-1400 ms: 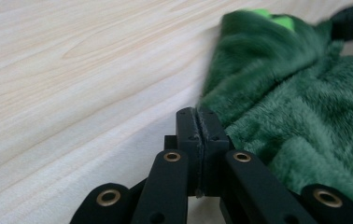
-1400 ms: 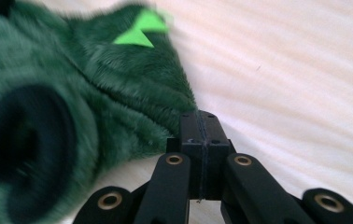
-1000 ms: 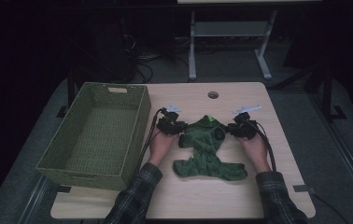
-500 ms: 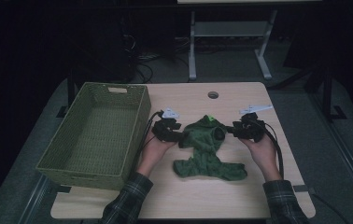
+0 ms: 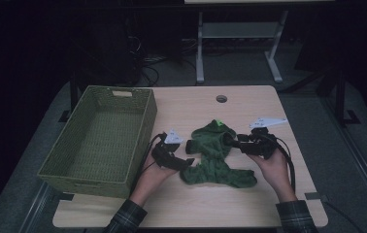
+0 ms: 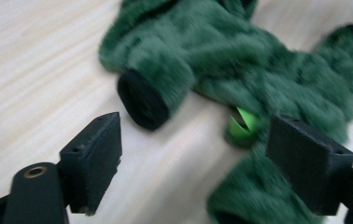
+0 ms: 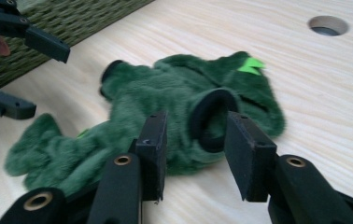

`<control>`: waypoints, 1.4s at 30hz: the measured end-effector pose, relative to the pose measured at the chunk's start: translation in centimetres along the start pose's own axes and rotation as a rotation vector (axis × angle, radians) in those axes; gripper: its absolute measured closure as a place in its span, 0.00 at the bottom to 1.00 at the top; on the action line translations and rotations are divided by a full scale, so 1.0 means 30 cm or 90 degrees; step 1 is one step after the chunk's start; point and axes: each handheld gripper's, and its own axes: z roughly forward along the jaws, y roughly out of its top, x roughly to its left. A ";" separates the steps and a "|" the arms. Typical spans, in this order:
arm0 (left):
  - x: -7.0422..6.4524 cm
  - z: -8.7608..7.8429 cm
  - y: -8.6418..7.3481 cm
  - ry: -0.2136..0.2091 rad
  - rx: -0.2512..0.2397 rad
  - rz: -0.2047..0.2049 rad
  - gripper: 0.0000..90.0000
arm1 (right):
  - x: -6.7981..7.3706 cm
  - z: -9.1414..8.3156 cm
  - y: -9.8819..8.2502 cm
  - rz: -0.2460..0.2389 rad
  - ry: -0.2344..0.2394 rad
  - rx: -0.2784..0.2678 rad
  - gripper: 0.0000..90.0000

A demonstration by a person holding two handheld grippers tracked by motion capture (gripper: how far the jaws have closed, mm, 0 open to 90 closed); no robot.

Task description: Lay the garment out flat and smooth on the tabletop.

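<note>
Green plush garment [image 5: 215, 155] lies mid-surface, right of the basket [image 5: 99, 138] | left gripper [image 6: 193, 154]: jaws wide, just opened, off the sleeve | right gripper [image 7: 195, 149]: jaws narrow around a black cuff [image 7: 212, 119], not pressing it

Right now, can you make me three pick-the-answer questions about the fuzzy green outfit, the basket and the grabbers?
1. Where does the basket stand?
A. left of the fuzzy green garment
B. right of it
C. on top of it

2. What colour are the garment's sleeve cuffs?
A. white
B. black
C. red

3. How do the left gripper jaws stand?
A. clamped on a cuff
B. apart, holding nothing
C. shut inside the basket

Answers:
1 A, the high view shows the basket on the table's left side.
2 B, the left gripper view shows a black ring at the sleeve end.
3 B, both jaws stand wide above bare table, clear of the cuff.
</note>
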 end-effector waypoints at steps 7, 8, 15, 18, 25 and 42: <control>-0.067 -0.046 -0.093 -0.008 -0.004 0.013 0.15 | 0.064 0.010 -0.004 -0.015 0.035 0.002 0.70; -0.067 -0.046 -0.093 -0.008 -0.004 0.013 0.15 | 0.064 0.010 -0.004 -0.015 0.035 0.002 0.70; -0.121 -0.070 -0.187 -0.004 -0.004 0.024 0.14 | 0.140 0.044 0.000 -0.038 0.070 0.012 0.73; -0.130 -0.071 -0.209 -0.004 -0.002 0.026 0.14 | 0.163 0.057 0.000 -0.047 0.080 0.019 0.74; -0.142 -0.085 -0.281 -0.008 0.015 0.030 0.14 | 0.272 0.110 0.005 -0.068 0.123 0.037 0.77; -0.150 -0.072 -0.303 -0.026 0.010 0.062 0.14 | 0.483 0.268 -0.042 -0.146 0.181 0.103 0.82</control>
